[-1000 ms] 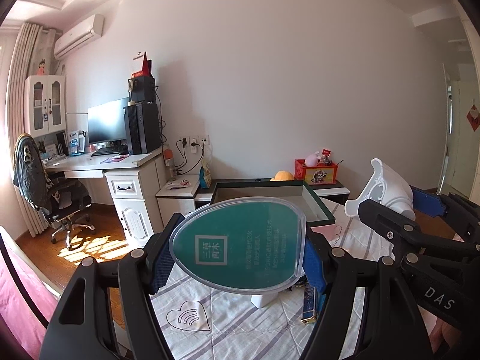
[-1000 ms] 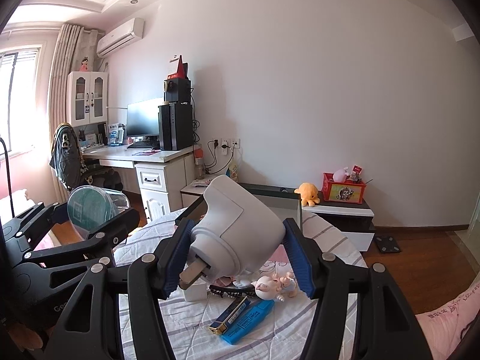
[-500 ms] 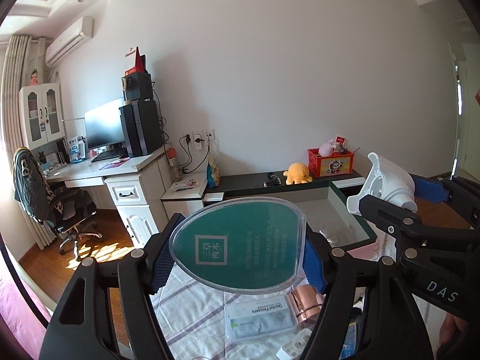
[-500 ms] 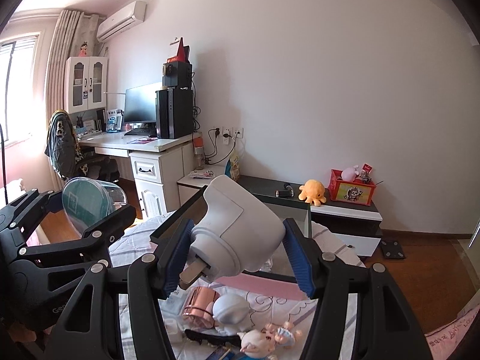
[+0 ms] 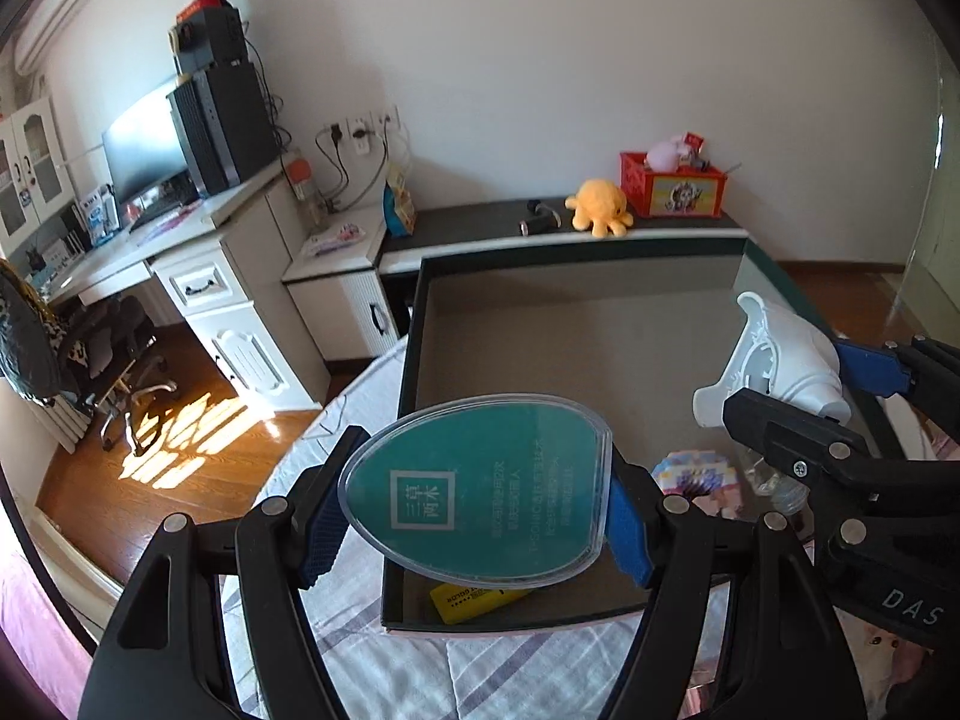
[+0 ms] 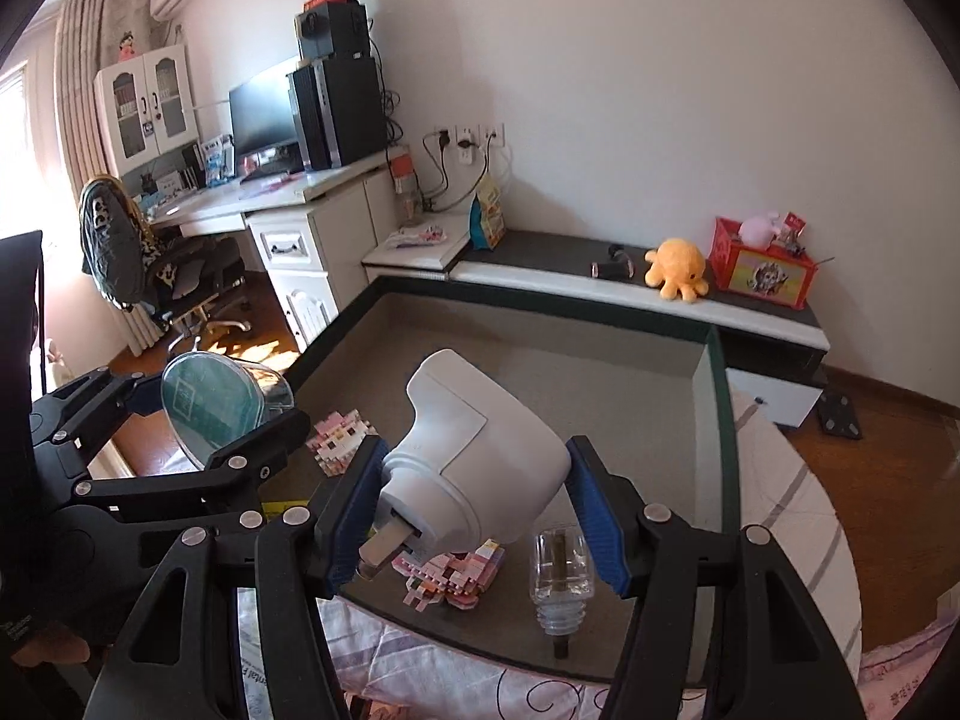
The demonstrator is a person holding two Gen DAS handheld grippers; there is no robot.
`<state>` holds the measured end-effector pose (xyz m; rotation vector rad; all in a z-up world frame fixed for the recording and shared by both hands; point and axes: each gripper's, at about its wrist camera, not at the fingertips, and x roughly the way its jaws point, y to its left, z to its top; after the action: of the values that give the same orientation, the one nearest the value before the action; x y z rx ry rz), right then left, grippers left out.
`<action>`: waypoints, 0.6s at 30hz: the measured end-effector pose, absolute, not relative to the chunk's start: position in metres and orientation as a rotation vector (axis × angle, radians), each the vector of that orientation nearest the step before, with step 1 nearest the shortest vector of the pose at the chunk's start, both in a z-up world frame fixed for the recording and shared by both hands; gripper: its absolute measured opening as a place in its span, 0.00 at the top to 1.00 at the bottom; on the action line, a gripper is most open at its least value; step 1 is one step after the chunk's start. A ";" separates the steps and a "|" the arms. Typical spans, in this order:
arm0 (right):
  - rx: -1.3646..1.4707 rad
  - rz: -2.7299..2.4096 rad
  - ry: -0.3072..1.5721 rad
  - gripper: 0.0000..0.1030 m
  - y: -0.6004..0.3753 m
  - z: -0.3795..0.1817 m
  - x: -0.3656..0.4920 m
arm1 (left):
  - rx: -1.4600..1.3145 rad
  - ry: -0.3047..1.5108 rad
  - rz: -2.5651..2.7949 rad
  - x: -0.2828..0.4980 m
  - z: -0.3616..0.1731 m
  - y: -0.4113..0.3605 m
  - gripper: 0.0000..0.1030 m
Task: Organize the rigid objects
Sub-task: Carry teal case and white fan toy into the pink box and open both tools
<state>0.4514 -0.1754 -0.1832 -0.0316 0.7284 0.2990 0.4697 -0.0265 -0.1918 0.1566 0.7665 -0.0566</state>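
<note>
Both grippers have been carried over the tray (image 5: 414, 360). Left gripper (image 5: 477, 519) clamps the case (image 5: 480, 498); right gripper (image 6: 474, 513) clamps the plug (image 6: 480, 450). Each should be lowered into bare floor before release.

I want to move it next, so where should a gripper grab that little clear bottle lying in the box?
Take the clear bottle across its straight-walled body, coming from above with the fingers closing on its left and right sides. It lies on the floor of the box, neck toward the near wall. The ridged neck is narrower and looks likelier to slip.
</note>
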 end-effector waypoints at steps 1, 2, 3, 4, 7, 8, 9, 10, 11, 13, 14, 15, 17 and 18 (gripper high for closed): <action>-0.029 0.295 0.748 0.40 -0.174 -0.189 0.456 | 0.155 0.783 -0.054 0.474 -0.197 -0.027 0.30; -0.030 0.294 0.770 0.40 -0.174 -0.194 0.460 | 0.163 0.805 -0.053 0.478 -0.202 -0.028 0.30; -0.028 0.292 0.793 0.40 -0.176 -0.198 0.464 | 0.167 0.819 -0.058 0.481 -0.207 -0.027 0.30; -0.022 0.290 0.812 0.40 -0.176 -0.201 0.466 | 0.166 0.826 -0.056 0.483 -0.211 -0.028 0.30; -0.038 0.285 0.845 0.39 -0.175 -0.205 0.471 | 0.186 0.831 -0.042 0.489 -0.213 -0.031 0.30; -0.040 0.275 0.851 0.39 -0.176 -0.205 0.472 | 0.185 0.832 -0.039 0.489 -0.213 -0.031 0.29; -0.043 0.266 0.860 0.39 -0.176 -0.207 0.473 | 0.178 0.828 -0.039 0.489 -0.212 -0.030 0.29; -0.041 0.264 0.870 0.39 -0.177 -0.207 0.476 | 0.169 0.823 -0.044 0.488 -0.211 -0.030 0.28; -0.025 0.269 0.865 0.39 -0.180 -0.206 0.474 | 0.159 0.819 -0.052 0.484 -0.208 -0.027 0.27; 0.015 0.267 0.847 0.35 -0.188 -0.202 0.466 | 0.137 0.786 -0.049 0.475 -0.198 -0.023 0.19; 0.032 0.268 0.832 0.32 -0.190 -0.198 0.462 | 0.131 0.763 -0.046 0.468 -0.192 -0.022 0.14; 0.046 0.274 0.807 0.29 -0.194 -0.192 0.454 | 0.120 0.733 -0.048 0.460 -0.184 -0.019 0.12; 0.051 0.274 0.757 0.23 -0.196 -0.178 0.438 | 0.092 0.674 -0.054 0.438 -0.167 -0.013 0.06; 0.053 0.270 0.723 0.22 -0.197 -0.169 0.426 | 0.078 0.643 -0.051 0.424 -0.158 -0.011 0.05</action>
<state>0.4259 -0.1966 -0.1693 0.0534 0.7227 0.2698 0.4239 -0.0109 -0.1579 0.0776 0.6434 -0.0506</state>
